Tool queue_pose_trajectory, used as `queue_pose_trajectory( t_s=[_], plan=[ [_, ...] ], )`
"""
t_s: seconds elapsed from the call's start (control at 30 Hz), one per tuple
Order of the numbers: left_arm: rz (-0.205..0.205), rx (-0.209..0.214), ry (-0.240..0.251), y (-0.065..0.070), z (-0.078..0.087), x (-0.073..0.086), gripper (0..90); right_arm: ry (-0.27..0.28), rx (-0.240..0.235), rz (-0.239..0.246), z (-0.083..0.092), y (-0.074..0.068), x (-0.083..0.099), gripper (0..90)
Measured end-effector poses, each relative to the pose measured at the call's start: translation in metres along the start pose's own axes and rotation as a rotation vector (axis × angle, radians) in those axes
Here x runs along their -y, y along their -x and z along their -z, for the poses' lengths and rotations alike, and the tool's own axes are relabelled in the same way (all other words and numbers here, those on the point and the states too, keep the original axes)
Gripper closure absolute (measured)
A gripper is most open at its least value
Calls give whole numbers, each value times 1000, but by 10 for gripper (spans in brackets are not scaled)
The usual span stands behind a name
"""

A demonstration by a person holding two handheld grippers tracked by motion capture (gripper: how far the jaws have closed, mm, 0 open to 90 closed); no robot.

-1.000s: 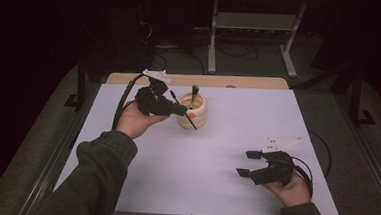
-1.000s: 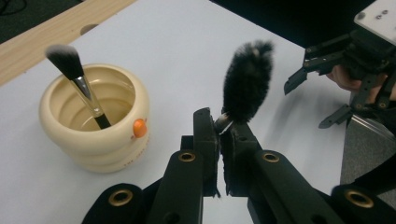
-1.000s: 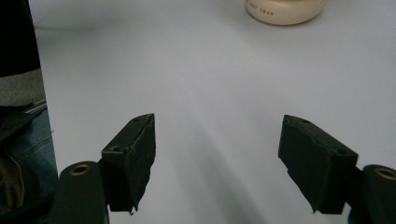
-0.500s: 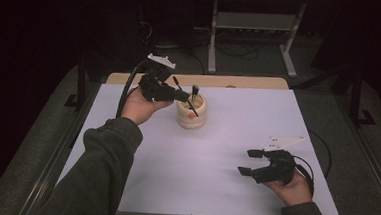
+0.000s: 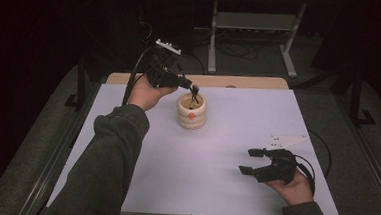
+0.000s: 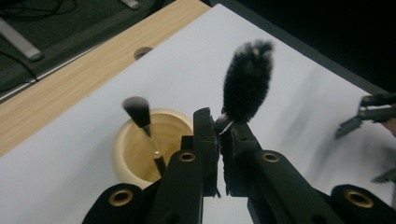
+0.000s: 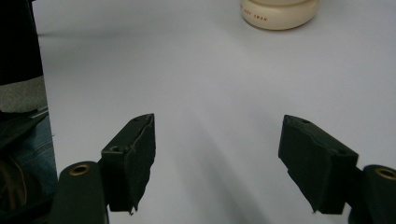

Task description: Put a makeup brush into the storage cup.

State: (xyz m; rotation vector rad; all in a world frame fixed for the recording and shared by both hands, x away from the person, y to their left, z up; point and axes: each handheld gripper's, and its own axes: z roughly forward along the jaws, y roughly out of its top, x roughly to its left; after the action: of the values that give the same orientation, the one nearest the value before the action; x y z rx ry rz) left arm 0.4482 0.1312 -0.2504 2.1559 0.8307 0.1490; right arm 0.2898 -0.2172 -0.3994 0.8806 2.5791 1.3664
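Left gripper [image 6: 219,135]: jaws pressed together, clamped on the stem of a fluffy black brush [image 6: 246,83]. Brush head stands clear above the jaw tips, bristles up, tilted slightly. Held raised over the far part of the table, just above and beside the cream holder [image 6: 140,149]. Seen from the high view at the holder's near-left rim, left gripper [image 5: 190,84] carried by the left hand [image 5: 144,92], grey sleeve [image 5: 104,167] reaching in from the bottom.

Holder: round, ribbed, cream-coloured, open-topped, standing upright on the white tabletop [image 5: 210,154] toward its far centre; small orange mark on its front in the high view [image 5: 192,110]. Inside it: a second, smaller brush [image 6: 140,114], dark flat-topped head up, clear section on the handle, leaning against the inner wall. Blurred in the left gripper view.

Right gripper [image 7: 217,158]: jaws wide apart, nothing between them, only bare white surface beyond. Base of the holder [image 7: 279,14] at the top edge of that view, well apart. In the high view, right gripper [image 5: 255,161] low over the near-right part of the table, held in the right hand [image 5: 294,186], jaws pointing left.

Wooden strip [image 5: 240,82] exposed along the table's far edge. Metal stand [image 5: 253,26] on the dark floor beyond.
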Motion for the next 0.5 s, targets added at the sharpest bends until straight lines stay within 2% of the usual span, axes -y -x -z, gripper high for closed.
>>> queue_pose_trajectory(
  t_s=[0.27,0.3,0.33,0.5],
  plan=[
    [33,-30,-7,-13,-5,-1,852,4,-5,-1,1,0,0,260],
    [46,-41,-12,-19,-6,0,852,5,-2,-2,1,0,0,260],
    [42,-45,-23,-21,-6,1,852,5,-1,-2,2,1,0,260],
    [56,-58,-23,-24,-10,2,851,-2,-3,-4,-1,1,1,258]
  ],
)
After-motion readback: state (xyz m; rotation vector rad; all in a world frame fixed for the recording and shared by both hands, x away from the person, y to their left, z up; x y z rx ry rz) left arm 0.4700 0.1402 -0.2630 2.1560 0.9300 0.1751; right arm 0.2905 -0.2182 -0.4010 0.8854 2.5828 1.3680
